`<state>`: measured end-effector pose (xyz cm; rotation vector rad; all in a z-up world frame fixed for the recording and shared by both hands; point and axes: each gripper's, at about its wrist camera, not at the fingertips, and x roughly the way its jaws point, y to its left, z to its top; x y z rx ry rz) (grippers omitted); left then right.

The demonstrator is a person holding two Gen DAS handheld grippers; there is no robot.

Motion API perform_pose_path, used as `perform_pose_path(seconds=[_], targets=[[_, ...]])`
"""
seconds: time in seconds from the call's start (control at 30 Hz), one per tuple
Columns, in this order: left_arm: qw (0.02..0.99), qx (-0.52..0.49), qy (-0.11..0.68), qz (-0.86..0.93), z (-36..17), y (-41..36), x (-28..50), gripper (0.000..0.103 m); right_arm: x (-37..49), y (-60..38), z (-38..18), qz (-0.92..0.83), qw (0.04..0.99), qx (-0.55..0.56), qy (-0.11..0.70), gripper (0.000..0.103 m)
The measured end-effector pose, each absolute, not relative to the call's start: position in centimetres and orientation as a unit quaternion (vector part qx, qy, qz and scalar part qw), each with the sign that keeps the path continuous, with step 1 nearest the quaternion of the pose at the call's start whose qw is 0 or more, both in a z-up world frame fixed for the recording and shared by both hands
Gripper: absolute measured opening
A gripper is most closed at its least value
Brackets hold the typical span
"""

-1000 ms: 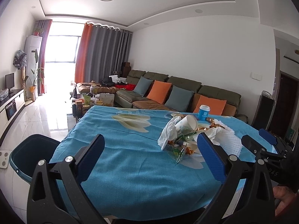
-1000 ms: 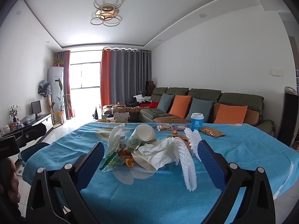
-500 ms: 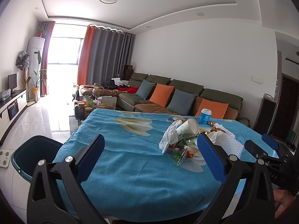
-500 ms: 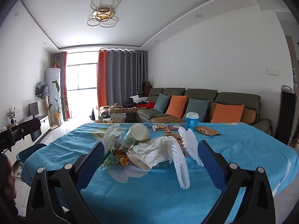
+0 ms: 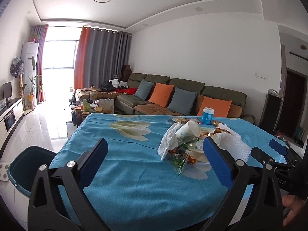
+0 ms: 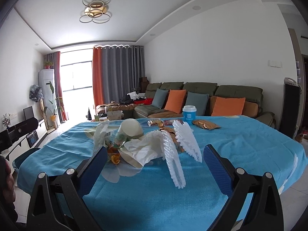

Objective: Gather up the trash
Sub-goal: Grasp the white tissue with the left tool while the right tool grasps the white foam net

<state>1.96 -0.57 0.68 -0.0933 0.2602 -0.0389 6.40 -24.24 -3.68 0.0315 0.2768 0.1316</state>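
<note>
A heap of trash lies on the blue tablecloth (image 5: 134,173): a tipped white paper cup (image 5: 187,130), a crumpled white tissue (image 5: 168,141), green snack wrappers (image 5: 181,159) and white foam netting (image 5: 233,145). In the right wrist view I see the cup (image 6: 130,128), the tissue (image 6: 146,150) and the foam netting (image 6: 173,161). My left gripper (image 5: 154,165) is open and empty, left of the heap. My right gripper (image 6: 154,167) is open and empty, facing the heap; it also shows in the left wrist view (image 5: 269,154).
A dark teal bin (image 5: 25,165) stands on the floor left of the table, also in the right wrist view (image 6: 25,156). A blue lidded cup (image 5: 207,115) and a gold packet (image 6: 206,124) sit farther back. A sofa (image 5: 188,96) lies beyond.
Both cameras have pulled back and tilted slightly. The trash heap has not moved and both grippers stay open.
</note>
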Motion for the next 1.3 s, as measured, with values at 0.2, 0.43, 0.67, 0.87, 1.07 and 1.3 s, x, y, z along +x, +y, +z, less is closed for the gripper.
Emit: perform_pose_path(seconds=[0.2, 0.43, 0.67, 0.87, 1.07, 1.3], targets=[[0.989, -0.028, 0.142, -0.034, 0.4, -1.6, 5.0, 0.097, 8.5, -24.6, -4.8, 0.055, 0.984, 0.015, 0.170, 0.096], [0.982, -0.019, 0.180, -0.046, -0.4, -2.2, 10.3, 0.097, 10.9, -24.6, -6.1, 0.043, 0.979, 0.003, 0.201, 0.095], [0.976, -0.008, 0.208, -0.055, -1.1, -3.0, 14.7, 0.097, 12.2, -24.7, -7.2, 0.041, 0.972, -0.001, 0.232, 0.068], [0.969, -0.005, 0.240, -0.062, -2.3, -3.7, 18.2, 0.075, 13.5, -25.2, -8.3, 0.042, 0.965, 0.009, 0.259, 0.036], [0.963, -0.010, 0.261, -0.067, -3.1, -3.8, 20.0, 0.040, 14.1, -25.5, -8.6, 0.044, 0.962, 0.018, 0.268, 0.012], [0.957, -0.027, 0.280, -0.068, -3.8, -2.9, 20.6, 0.006, 13.7, -25.7, -8.4, 0.039, 0.964, 0.022, 0.263, 0.011]])
